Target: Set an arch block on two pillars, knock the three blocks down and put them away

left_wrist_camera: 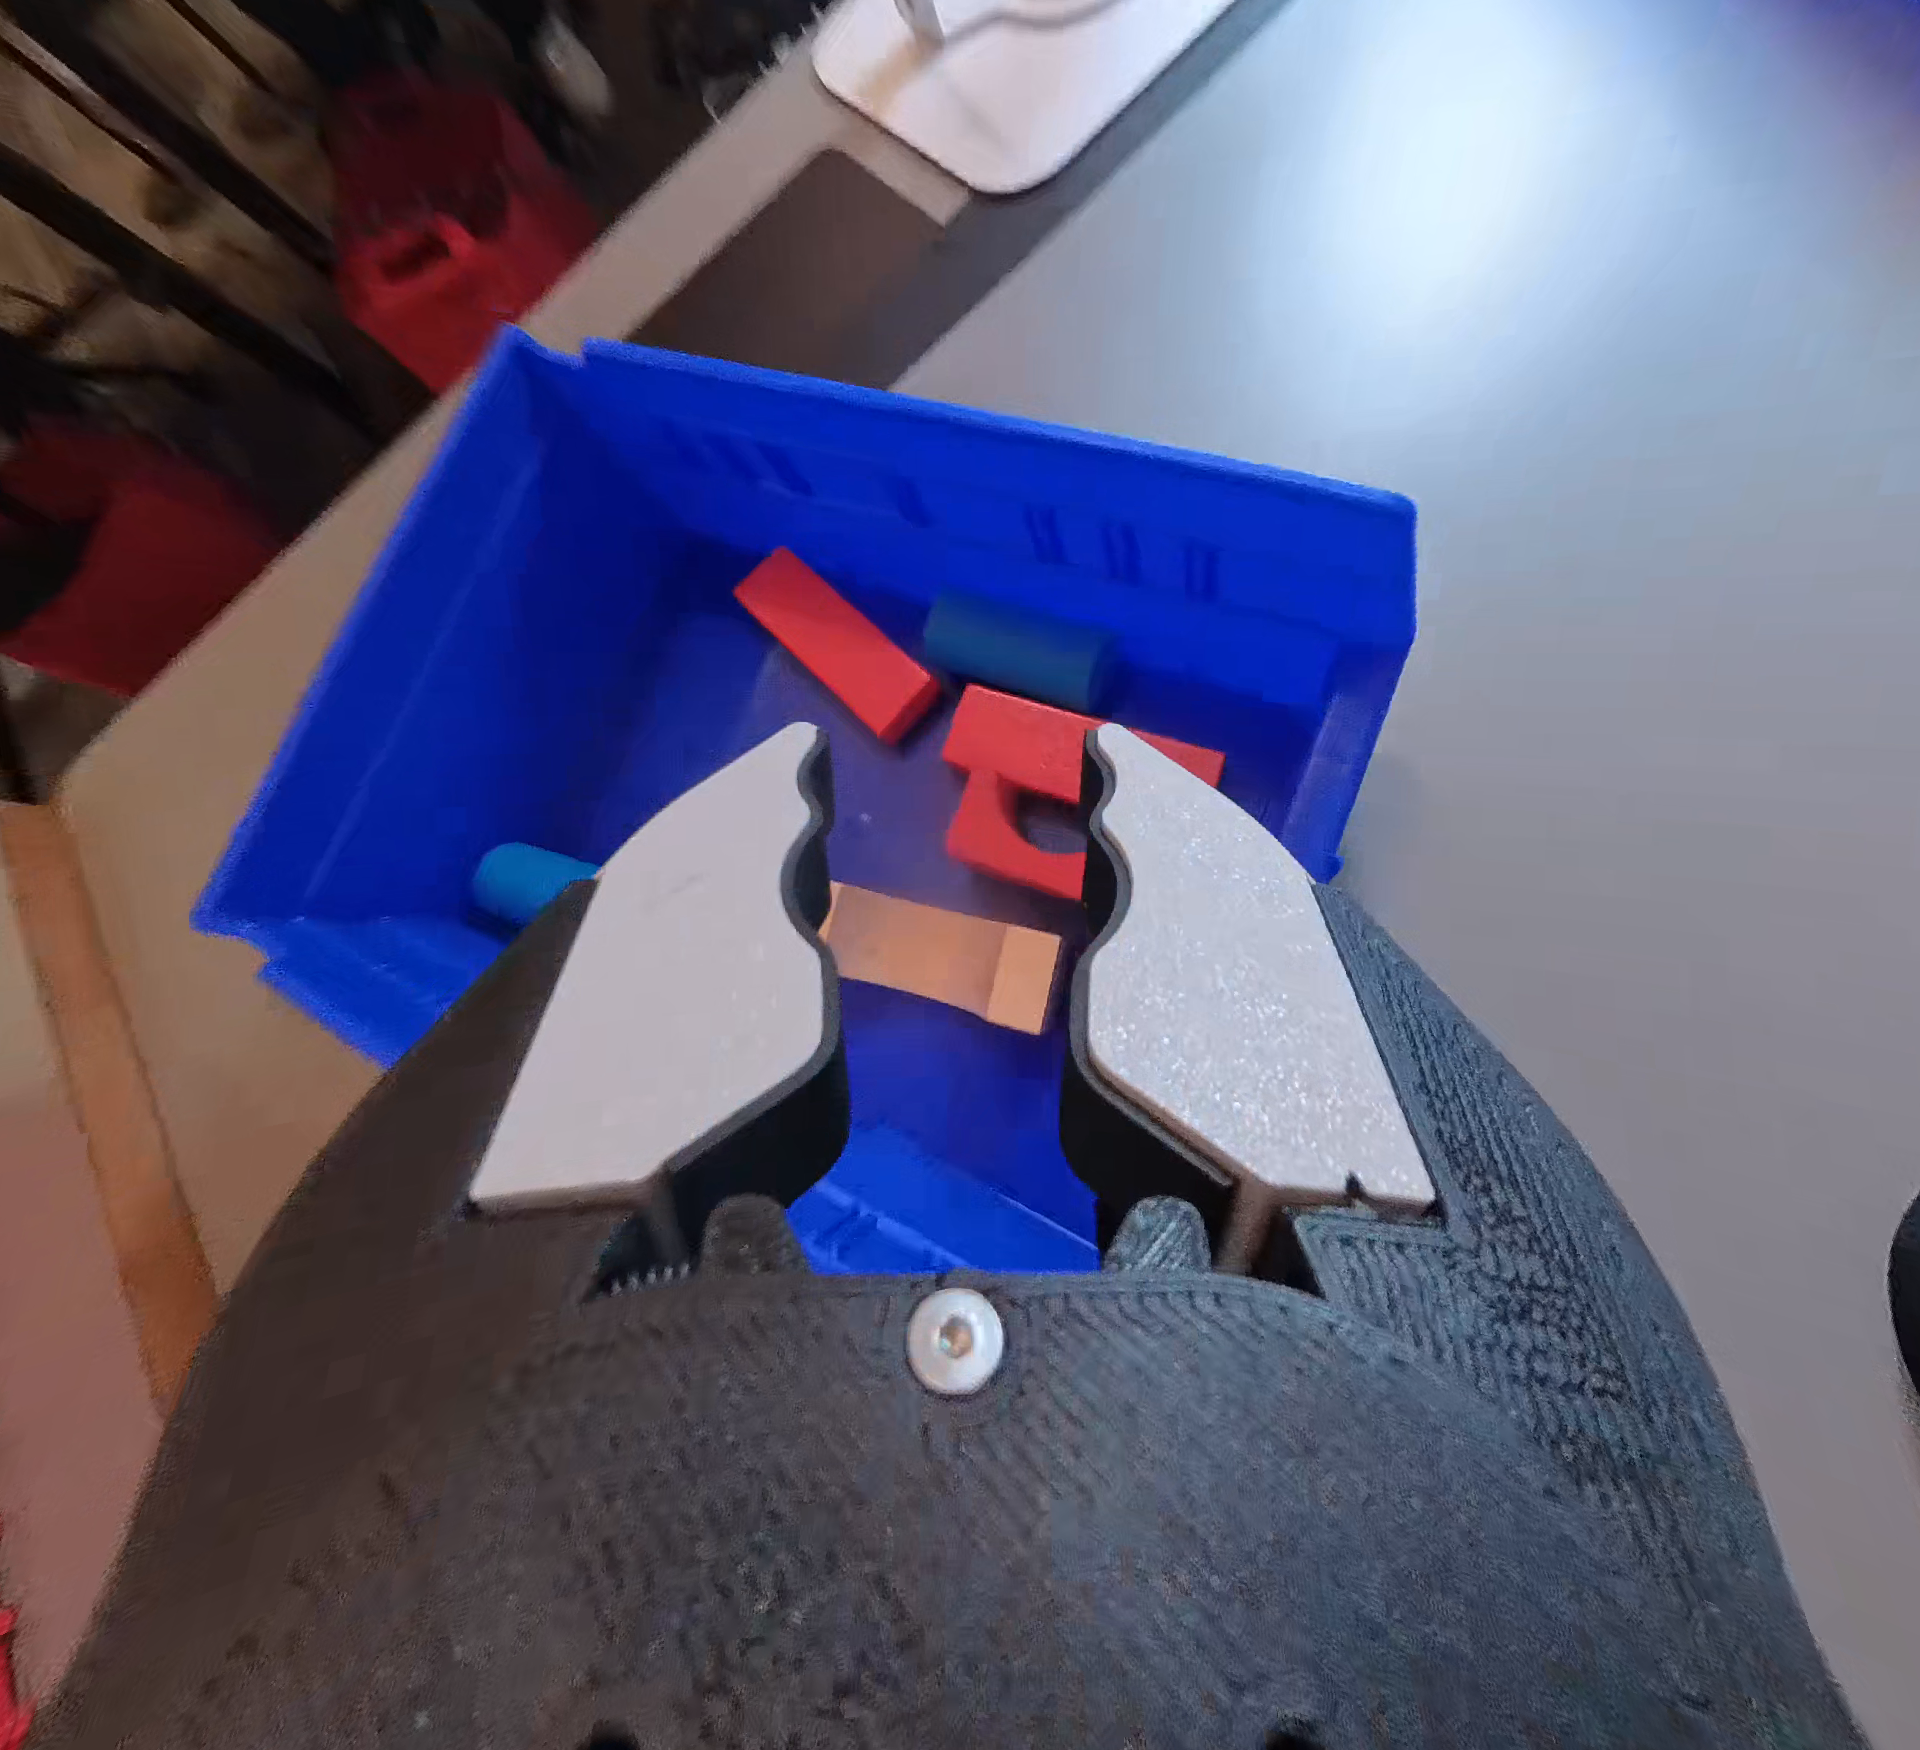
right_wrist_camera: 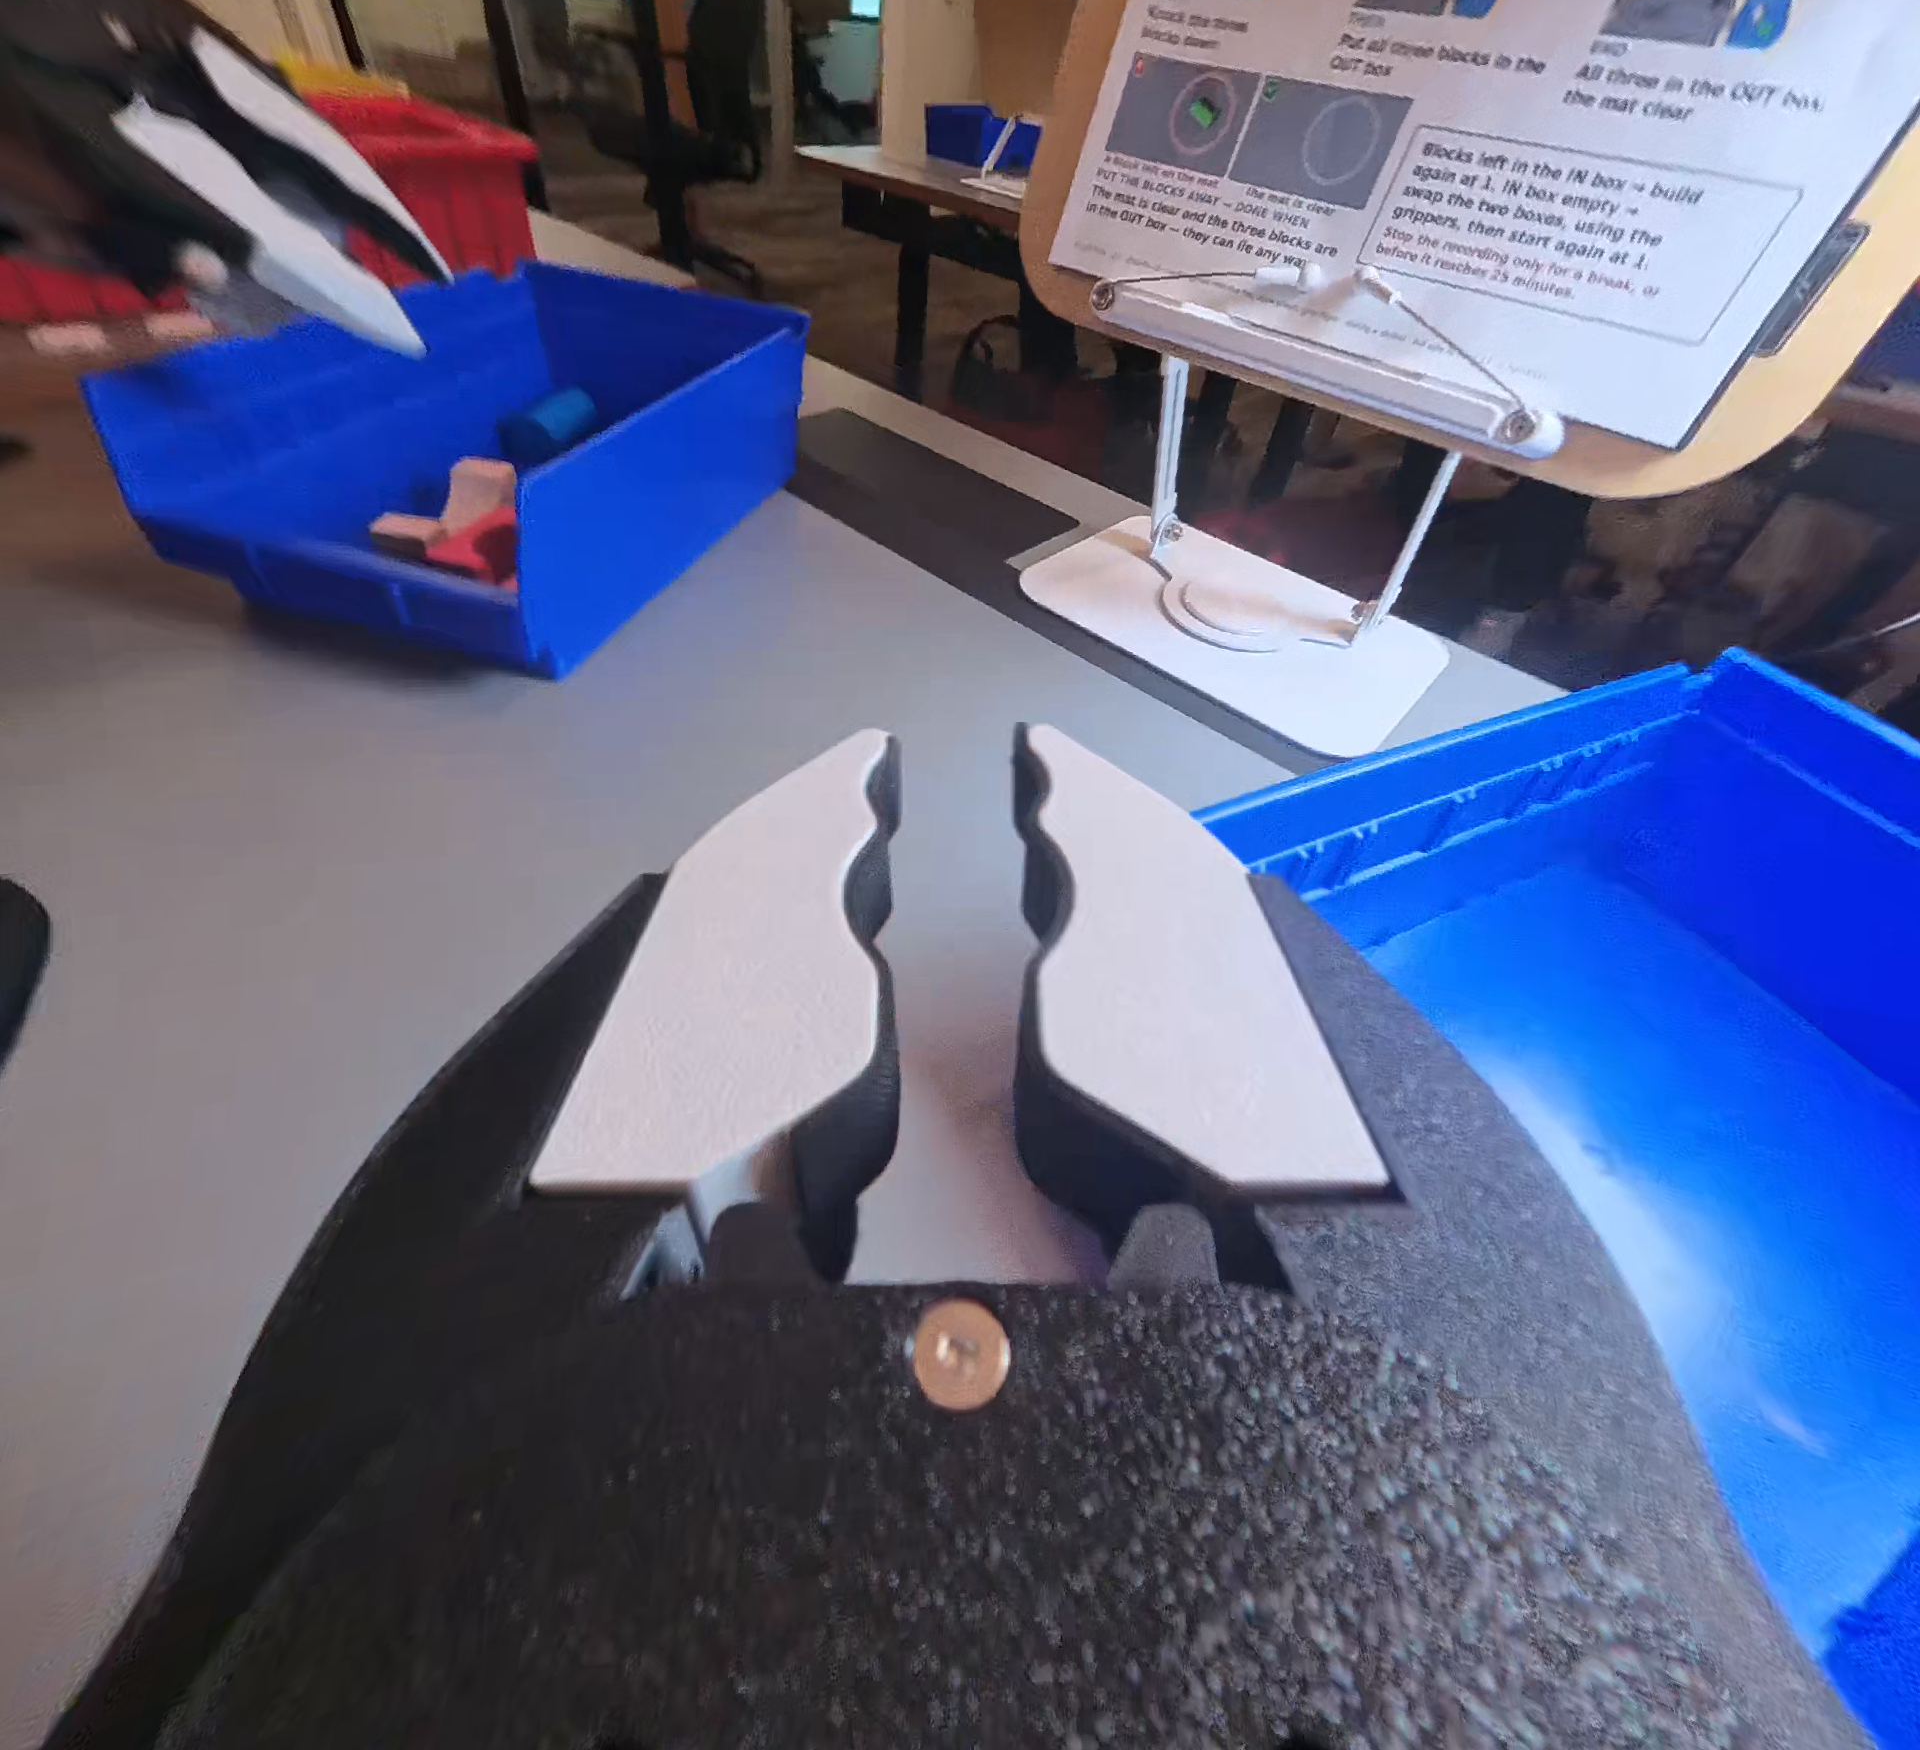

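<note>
A blue bin (left_wrist_camera: 935,422) on the grey table holds several blocks: a red plank (left_wrist_camera: 831,646), a red arch block (left_wrist_camera: 1003,791), two blue cylinders (left_wrist_camera: 1013,651) (left_wrist_camera: 520,879) and a plain wooden block (left_wrist_camera: 935,957). My left gripper (left_wrist_camera: 956,744) is open and hovers over this bin. The wooden block lies on the bin floor below the gap between its fingers. In the right wrist view the left gripper (right_wrist_camera: 426,318) is above the bin (right_wrist_camera: 665,516) with nothing in it. My right gripper (right_wrist_camera: 954,734) is slightly open and empty, low over the bare table.
A second blue bin (right_wrist_camera: 1558,869), with nothing visible inside, stands just right of my right gripper. A white stand (right_wrist_camera: 1247,620) carrying a printed instruction sheet (right_wrist_camera: 1455,90) sits at the table's far edge. A red crate (right_wrist_camera: 436,152) is beyond the table. A dark object (right_wrist_camera: 16,952) shows at the left edge.
</note>
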{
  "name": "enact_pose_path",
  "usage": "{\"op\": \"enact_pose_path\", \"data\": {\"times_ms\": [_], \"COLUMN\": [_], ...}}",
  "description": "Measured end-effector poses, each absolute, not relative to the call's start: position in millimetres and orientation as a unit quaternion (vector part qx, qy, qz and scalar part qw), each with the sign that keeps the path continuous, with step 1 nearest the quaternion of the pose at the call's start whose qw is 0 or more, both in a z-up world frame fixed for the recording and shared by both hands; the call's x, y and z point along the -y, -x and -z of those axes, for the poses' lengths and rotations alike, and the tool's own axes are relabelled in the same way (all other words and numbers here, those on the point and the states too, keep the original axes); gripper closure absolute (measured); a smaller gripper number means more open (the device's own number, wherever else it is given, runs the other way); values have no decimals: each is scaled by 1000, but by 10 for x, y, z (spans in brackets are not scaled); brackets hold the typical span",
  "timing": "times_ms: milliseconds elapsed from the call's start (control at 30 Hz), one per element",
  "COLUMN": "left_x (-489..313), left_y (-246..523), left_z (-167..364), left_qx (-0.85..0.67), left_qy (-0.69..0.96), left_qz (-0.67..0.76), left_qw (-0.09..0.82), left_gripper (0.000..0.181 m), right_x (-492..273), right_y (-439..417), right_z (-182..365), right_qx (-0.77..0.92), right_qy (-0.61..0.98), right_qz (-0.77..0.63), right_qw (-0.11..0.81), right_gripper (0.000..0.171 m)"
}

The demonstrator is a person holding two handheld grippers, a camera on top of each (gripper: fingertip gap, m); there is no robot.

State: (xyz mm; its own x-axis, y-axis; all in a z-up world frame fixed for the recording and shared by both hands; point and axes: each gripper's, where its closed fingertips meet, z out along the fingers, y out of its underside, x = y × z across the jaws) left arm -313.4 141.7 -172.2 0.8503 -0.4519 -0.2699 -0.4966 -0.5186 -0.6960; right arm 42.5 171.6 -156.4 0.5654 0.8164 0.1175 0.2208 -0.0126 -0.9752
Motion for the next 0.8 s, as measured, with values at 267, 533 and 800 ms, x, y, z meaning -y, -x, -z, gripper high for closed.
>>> {"op": "enact_pose_path", "data": {"times_ms": [267,533,800], "left_x": [-2220,-2562,-2532], "left_y": [3382,3545,3579], "left_z": [2493,3103,2897], "left_qx": [-195,-28,-98], "left_qy": [930,958,946], "left_qz": [-114,27,-33], "left_qw": [289,283,308], "left_gripper": [136,134,146], "right_x": [-1803,-1701,-1583], "right_y": [-535,-502,-372], "right_z": [1819,1840,1980], "right_qx": [337,375,416], "right_qy": [679,662,651], "right_qz": [-293,-290,-274], "right_qw": [583,581,573], "right_gripper": [171,171,171]}}
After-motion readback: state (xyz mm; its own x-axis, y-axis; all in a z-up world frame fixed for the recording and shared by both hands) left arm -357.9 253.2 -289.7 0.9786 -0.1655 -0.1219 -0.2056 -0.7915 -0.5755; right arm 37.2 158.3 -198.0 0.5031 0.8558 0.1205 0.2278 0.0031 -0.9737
